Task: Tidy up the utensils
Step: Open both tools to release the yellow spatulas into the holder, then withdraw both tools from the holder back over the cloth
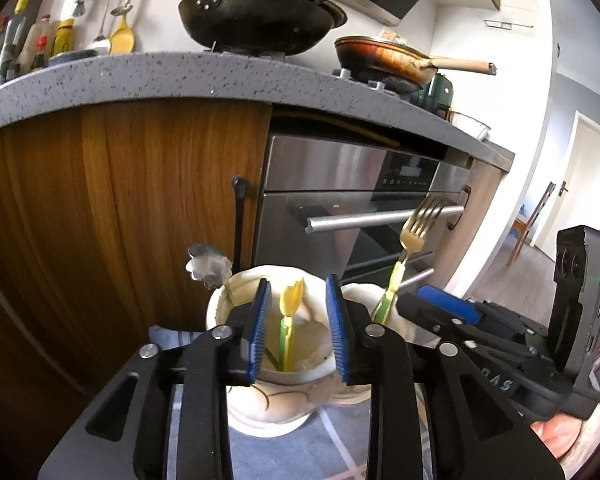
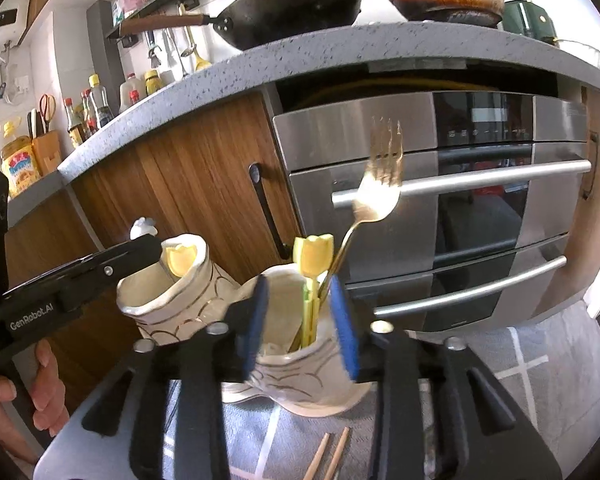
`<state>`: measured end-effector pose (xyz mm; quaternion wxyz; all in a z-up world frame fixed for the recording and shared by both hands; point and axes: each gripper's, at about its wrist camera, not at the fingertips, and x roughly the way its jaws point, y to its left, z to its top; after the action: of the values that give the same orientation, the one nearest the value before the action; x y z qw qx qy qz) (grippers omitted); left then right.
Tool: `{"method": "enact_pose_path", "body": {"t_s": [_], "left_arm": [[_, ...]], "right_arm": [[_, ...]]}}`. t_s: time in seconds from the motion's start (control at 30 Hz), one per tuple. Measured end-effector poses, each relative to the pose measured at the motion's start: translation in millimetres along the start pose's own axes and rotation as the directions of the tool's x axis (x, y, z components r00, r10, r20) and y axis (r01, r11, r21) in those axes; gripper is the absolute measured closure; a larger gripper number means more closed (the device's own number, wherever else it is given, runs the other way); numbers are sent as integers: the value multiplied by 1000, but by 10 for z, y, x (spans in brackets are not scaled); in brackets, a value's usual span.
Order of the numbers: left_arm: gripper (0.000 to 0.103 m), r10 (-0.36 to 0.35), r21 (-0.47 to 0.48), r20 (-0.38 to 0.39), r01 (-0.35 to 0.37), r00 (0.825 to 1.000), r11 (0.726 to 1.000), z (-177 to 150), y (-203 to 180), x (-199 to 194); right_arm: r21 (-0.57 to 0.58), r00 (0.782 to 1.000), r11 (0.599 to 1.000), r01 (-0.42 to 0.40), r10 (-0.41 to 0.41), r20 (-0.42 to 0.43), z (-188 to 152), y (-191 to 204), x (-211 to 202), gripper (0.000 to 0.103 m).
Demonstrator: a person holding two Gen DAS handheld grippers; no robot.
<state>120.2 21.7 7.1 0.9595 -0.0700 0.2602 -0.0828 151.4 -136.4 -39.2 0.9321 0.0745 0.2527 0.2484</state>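
Two cream ceramic holders stand side by side on a grey cloth. The left holder (image 1: 276, 376) (image 2: 172, 300) holds a yellow tulip-topped utensil (image 1: 290, 320) (image 2: 180, 260) and a flower-topped silver utensil (image 1: 208, 266). The right holder (image 2: 300, 376) (image 1: 396, 320) holds a gold fork (image 2: 380, 184) (image 1: 414, 224) and another yellow tulip-topped utensil (image 2: 312, 264). My left gripper (image 1: 298, 328) is open, its jaws over the left holder's mouth around the tulip utensil. My right gripper (image 2: 302, 328) is open over the right holder, around the tulip utensil and fork stem.
Two wooden chopsticks (image 2: 328, 458) lie on the grey cloth (image 2: 500, 360) in front of the right holder. Behind stand a wooden cabinet (image 1: 140, 200), a steel oven (image 2: 440, 200) with bar handles, and a grey counter (image 1: 180, 80) with pans and bottles.
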Motion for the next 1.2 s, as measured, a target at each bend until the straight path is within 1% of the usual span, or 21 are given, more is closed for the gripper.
{"method": "enact_pose_path", "body": {"t_s": [0.03,0.07,0.1,0.13,0.17,0.2,0.23,0.27,0.33,0.37,0.43,0.5,0.57,0.63,0.77,0.87,1.0,1.1,1.2], "left_arm": [[68,0,6,2,0,1000,1000,-6,-18,-35],[62,0,12,3,0,1000,1000,-14,-36,-65],[55,3,18,5,-3,1000,1000,-25,-53,-96],[53,7,24,8,-7,1000,1000,-35,-72,-123],[47,12,30,10,-12,1000,999,-44,-85,-146],[42,18,39,15,-19,1000,999,-58,-107,-186],[39,24,45,20,-24,1000,999,-72,-126,-225],[34,26,48,22,-27,999,998,-81,-136,-251],[28,25,57,23,-26,999,998,-110,-173,-316],[25,26,62,22,-28,999,998,-125,-186,-339],[22,31,73,20,-32,999,997,-161,-221,-399],[14,32,79,15,-33,999,996,-208,-253,-444],[12,31,80,3,-31,1000,996,-267,-282,-471],[11,19,81,-21,-17,1000,997,-341,-308,-472],[11,16,112,-76,-7,997,994,-545,-429,-430],[11,10,125,-116,5,993,992,-687,-506,-370],[11,7,129,-192,18,981,991,-910,-587,-212],[11,3,124,-254,30,967,992,-1071,-637,-67],[11,26,145,-308,20,951,989,-1214,-697,93]], "right_arm": [[5,1000,1000,3,-3,5,3,-18,-53,58],[10,1000,1000,5,-5,10,5,-39,-107,57],[14,1000,1000,7,-8,15,8,-61,-163,52],[15,1000,1000,11,-11,20,11,-80,-218,48],[15,1000,1000,16,-16,26,14,-98,-271,46],[14,999,1000,24,-24,36,18,-117,-349,41],[13,999,1000,28,-28,43,14,-139,-412,35],[12,998,999,32,-33,46,7,-165,-477,32],[12,998,999,41,-41,46,-10,-215,-579,19],[12,998,999,45,-46,45,-15,-236,-617,17],[12,997,998,61,-62,40,-46,-296,-710,10],[8,996,996,85,-86,36,-88,-351,-792,6],[-3,993,994,112,-112,25,-133,-400,-850,6],[-17,990,990,143,-142,12,-202,-445,-897,6],[-44,984,983,176,-177,-32,-383,-538,-912,6],[-54,979,981,186,-189,-72,-514,-605,-869,6],[-48,971,980,194,-199,-135,-717,-712,-783,6],[-50,961,978,203,-209,-183,-870,-778,-708,6],[-52,955,980,194,-201,-219,-980,-807,-653,6]]}}
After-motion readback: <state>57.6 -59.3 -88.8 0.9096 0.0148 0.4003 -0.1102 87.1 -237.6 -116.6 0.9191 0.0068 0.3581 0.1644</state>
